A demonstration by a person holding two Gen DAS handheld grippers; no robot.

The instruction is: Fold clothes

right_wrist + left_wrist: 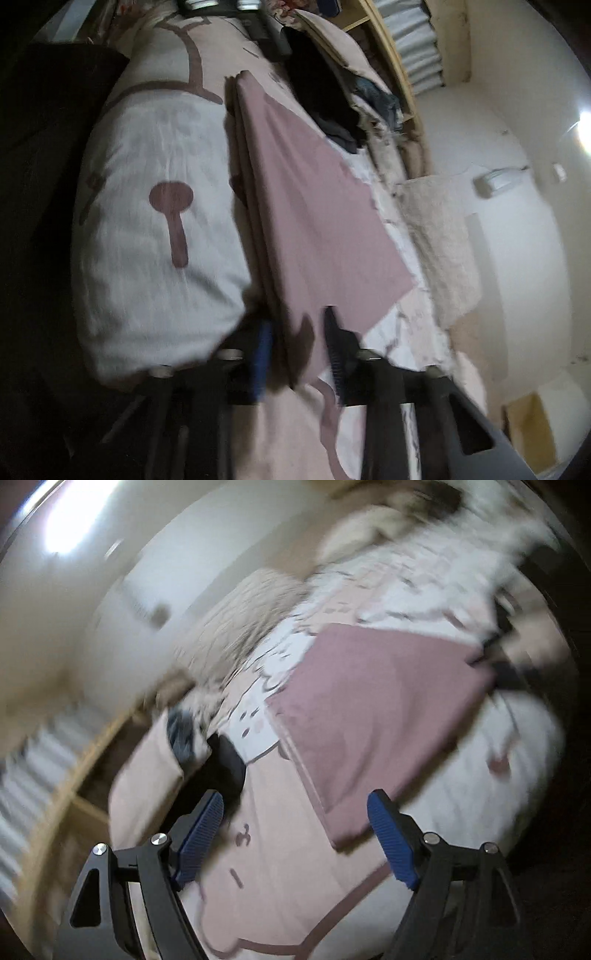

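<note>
A folded mauve cloth (pixel 369 709) lies as a flat rectangle on the pink and white duvet (pixel 280 886). My left gripper (pixel 295 834) hovers open just above the cloth's near corner, with nothing between its blue pads. In the left wrist view, my right gripper (pixel 506 668) is a dark blur at the cloth's far right corner. In the right wrist view, the mauve cloth (pixel 314 206) runs away from my right gripper (pixel 297 350). Its fingers are shut on the cloth's layered near corner, which is raised slightly off the duvet (pixel 147 221).
A pile of dark clothes (pixel 325 103) and a blue-grey garment (pixel 181 731) lie by the bed's edge. A wooden shelf (pixel 74 786) stands beyond them. A cream fuzzy blanket (pixel 436 236) lies along the wall side of the bed.
</note>
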